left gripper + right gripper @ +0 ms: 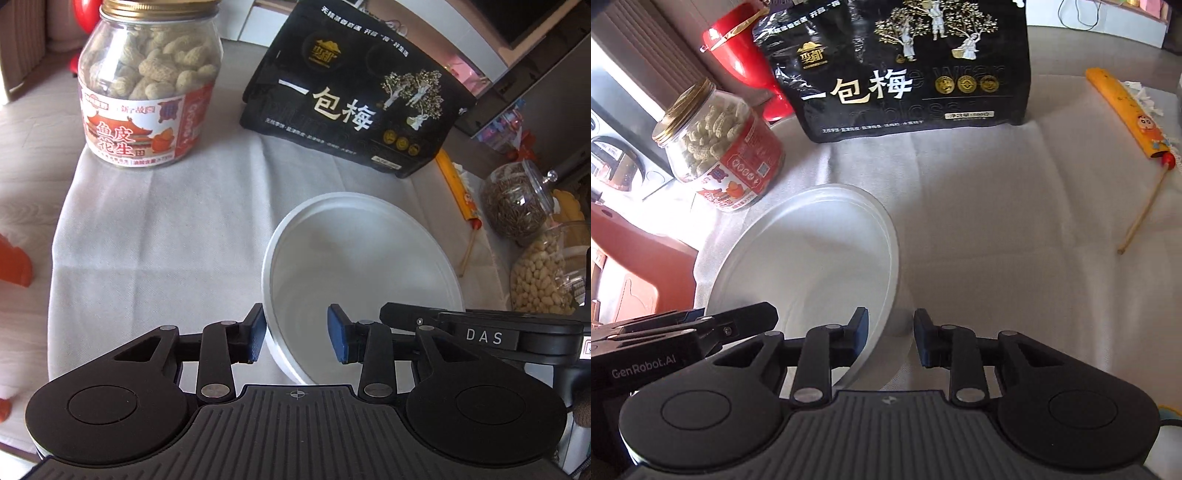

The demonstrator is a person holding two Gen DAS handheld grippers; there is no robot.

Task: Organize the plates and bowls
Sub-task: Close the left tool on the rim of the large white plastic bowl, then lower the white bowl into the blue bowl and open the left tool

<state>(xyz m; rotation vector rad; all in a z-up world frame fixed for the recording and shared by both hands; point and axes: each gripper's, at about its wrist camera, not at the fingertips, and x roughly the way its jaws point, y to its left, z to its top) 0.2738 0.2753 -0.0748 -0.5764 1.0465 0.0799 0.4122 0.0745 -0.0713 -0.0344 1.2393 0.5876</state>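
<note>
Bowl (pixel 364 273), white and empty, is sitting on the cloth (pixel 155 229) with its near rim passing between the parted fingers of both the left gripper (pixel 296 334) and right gripper (pixel 891 334), so each should be closing squarely on the wall, gently, before lifting level.

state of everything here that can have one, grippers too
white round plastic bowl: upright, empty, on the cloth
clear plastic peanut jar with gold lid: upright, lid on, nearly full
black plum snack bag: standing, leaning back
left gripper: fingers open, straddling the bowl's rim
right gripper: fingers open, straddling the bowl's rim
</note>
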